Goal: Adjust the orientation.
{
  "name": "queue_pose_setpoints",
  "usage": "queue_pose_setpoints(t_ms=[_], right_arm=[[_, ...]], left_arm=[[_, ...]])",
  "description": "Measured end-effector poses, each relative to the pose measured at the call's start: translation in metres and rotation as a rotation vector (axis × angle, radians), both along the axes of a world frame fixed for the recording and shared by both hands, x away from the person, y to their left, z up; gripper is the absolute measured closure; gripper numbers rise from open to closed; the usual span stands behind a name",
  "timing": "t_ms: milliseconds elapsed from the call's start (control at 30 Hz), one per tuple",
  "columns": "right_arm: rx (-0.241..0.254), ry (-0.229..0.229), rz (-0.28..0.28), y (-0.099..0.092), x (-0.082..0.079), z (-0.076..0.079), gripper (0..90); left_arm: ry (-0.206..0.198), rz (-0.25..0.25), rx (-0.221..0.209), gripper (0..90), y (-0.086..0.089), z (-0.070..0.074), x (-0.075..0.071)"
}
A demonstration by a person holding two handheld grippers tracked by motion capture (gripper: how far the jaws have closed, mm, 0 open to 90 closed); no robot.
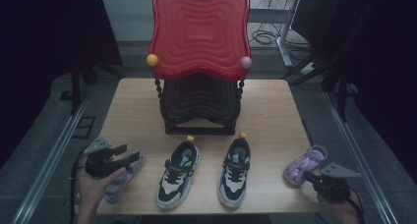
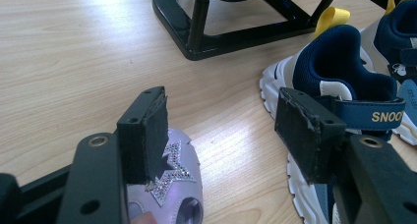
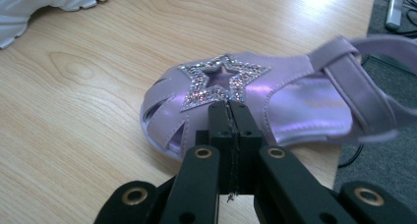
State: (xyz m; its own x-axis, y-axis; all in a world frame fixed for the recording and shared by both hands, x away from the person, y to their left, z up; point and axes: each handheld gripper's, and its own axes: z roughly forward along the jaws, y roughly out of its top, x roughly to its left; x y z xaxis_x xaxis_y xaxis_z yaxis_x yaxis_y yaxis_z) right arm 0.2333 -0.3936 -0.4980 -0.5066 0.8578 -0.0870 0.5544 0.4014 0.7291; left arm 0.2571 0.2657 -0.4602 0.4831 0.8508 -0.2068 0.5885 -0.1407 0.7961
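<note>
Two purple star sandals lie on the wooden table [image 1: 275, 111]. The left sandal [image 1: 118, 187] [image 2: 177, 184] is at the front left corner, and my left gripper [image 1: 130, 157] [image 2: 221, 116] hovers over its toe, open, jaws wide apart with nothing between them. The right sandal [image 1: 304, 164] [image 3: 295, 101] rests at the front right edge, its heel strap hanging past the table. My right gripper [image 1: 310, 175] [image 3: 228, 106] is shut, pads pressed together, tips just at the glittery star on the toe and holding nothing.
A pair of navy and white sneakers [image 1: 178, 172] [image 1: 235, 170] [image 2: 339, 71] stands side by side at the front middle. Behind them is a black shoe rack [image 1: 199, 106] with a red wavy top [image 1: 199, 30]. Bare wood lies left and right of the rack.
</note>
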Motion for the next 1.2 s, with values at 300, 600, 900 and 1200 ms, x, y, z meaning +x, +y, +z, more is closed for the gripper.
queue_pose_setpoints(t_ms=[300,600,900,1200], right_arm=[[-0.022,-0.010,0.047,0.020,0.007,-0.002,89.4],[-0.097,-0.024,0.063,0.044,0.019,0.000,89.4],[-0.139,-0.037,0.054,0.060,0.031,0.002,89.3],[-0.131,-0.018,-0.002,0.069,0.048,0.001,89.4]], left_arm=[[0.001,0.006,0.003,37.6,0.001,0.000,0.000],[0.003,0.005,0.007,37.5,0.002,0.001,-0.001],[0.001,0.013,0.006,37.4,0.004,0.002,-0.003],[0.002,0.014,0.004,37.5,0.005,0.003,-0.004]])
